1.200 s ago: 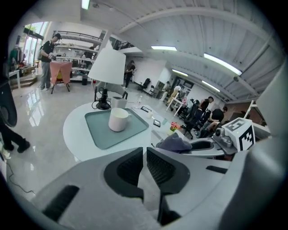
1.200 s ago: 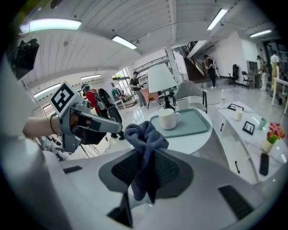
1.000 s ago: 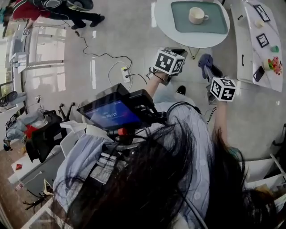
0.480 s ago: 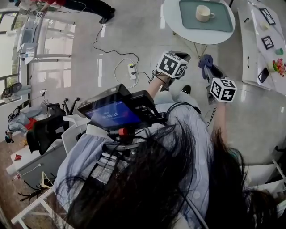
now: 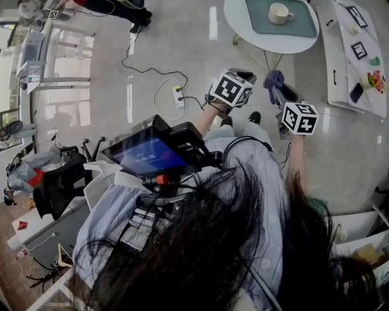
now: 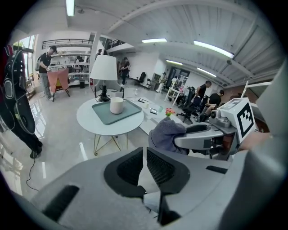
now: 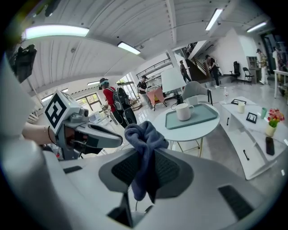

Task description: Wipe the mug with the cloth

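Standing well short of the round white desk (image 5: 243,33), with both tools raised toward it. On that desk, a flat grey-green tray (image 5: 304,25). On the tray, upright, the cream ceramic mug (image 5: 280,13), with its handle out to one side. Well apart from both grippers and untouched.

Clamped in the right gripper (image 7: 145,155), by fingers closed on its middle: a soft blue-grey fleece cloth (image 7: 144,134), with a bunched tuft above them and a loose tail below. Empty left gripper (image 6: 144,155), with fingers drawn narrow to a mere slit and nothing between.

Judging by looks, a rigid, glazed mug: probably slick and breakable. Light enough to lift, yet apt to slide or tip on the smooth tray under a sideways rub. Best steadied by the left fingers, opened wider first, either across the rim and wall or at the handle.

A limp, compliant cloth, with no risk of damage but floppy. Useful for rubbing only at the tuft beyond the fingertips, so better to press that against the mug's wall than the hard fingers. No wiping yet; probably a closer approach to the desk first.
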`<state>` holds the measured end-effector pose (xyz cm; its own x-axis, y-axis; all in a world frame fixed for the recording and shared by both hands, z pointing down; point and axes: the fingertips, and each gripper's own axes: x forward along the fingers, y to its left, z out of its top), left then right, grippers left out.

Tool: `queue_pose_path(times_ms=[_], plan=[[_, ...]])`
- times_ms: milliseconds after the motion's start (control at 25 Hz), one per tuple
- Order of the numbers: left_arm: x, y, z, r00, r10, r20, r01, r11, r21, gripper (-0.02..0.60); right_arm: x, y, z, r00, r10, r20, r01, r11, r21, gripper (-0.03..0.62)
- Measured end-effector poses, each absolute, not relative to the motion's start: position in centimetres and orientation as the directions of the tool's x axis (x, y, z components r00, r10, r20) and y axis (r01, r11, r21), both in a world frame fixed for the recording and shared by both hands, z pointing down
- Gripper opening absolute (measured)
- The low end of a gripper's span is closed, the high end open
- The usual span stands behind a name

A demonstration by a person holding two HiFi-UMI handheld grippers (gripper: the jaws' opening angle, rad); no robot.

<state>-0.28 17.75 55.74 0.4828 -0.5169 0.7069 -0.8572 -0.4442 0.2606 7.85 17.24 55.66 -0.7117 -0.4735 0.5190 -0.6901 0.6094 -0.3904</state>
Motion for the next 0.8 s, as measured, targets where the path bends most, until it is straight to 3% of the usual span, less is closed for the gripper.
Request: queue_pose_path(times_ms=[280,800], plan=[[-4.4,23.5,56.1,0.525,-0.511,0.681,-0.831,-0.483,0.278,0.040,3.2,23.9,55.7,-0.698,-0.499,0.514,-0.711,0.569,-0.414,0.106],[-5.8,25.6,55.5,0.576,-0.482,0.660,-0.787,-0.546,0.287,0.040,1.2,26.5,54.7,-0.662,-0.527,0.533,-0.744,0.552,-0.377,0.106]])
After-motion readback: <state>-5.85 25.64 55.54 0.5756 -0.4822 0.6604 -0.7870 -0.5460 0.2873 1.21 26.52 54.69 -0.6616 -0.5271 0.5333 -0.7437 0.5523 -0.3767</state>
